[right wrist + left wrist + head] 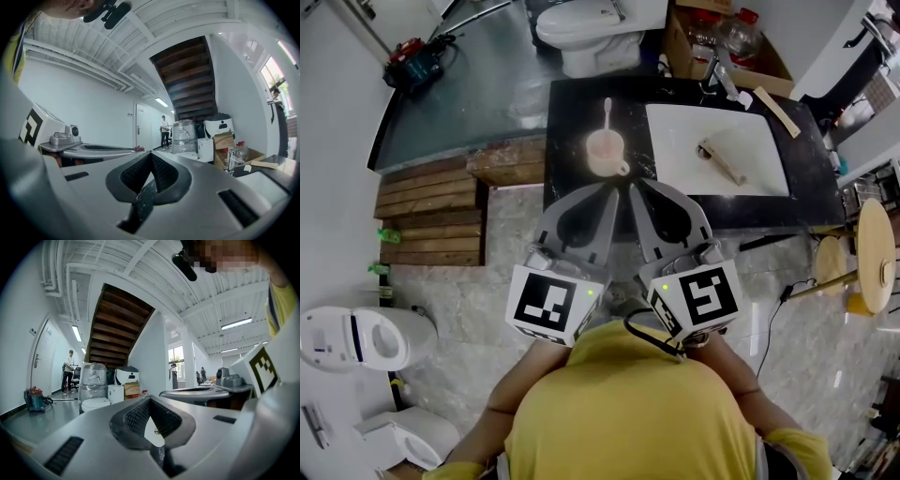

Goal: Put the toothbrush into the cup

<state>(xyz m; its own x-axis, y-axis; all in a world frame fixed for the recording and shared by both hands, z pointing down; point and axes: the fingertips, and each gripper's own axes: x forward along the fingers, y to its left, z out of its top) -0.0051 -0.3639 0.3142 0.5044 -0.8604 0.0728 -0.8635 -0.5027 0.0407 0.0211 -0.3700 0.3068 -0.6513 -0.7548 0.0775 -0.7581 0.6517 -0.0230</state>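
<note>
As cup [603, 152] holds toothbrush [607, 112], left gripper [609, 190], right gripper [634, 190] closed, counter edge [750, 217]

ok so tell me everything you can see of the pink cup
The cup is pale pink and looks like plastic: round, open at the top, with a small loop handle turned toward the sink. It stands upright on the black counter, just left of the white sink. A pale toothbrush sticks out past its far rim, seemingly standing in it. The left tongs and right tongs, both shut, are clear of it.
</note>
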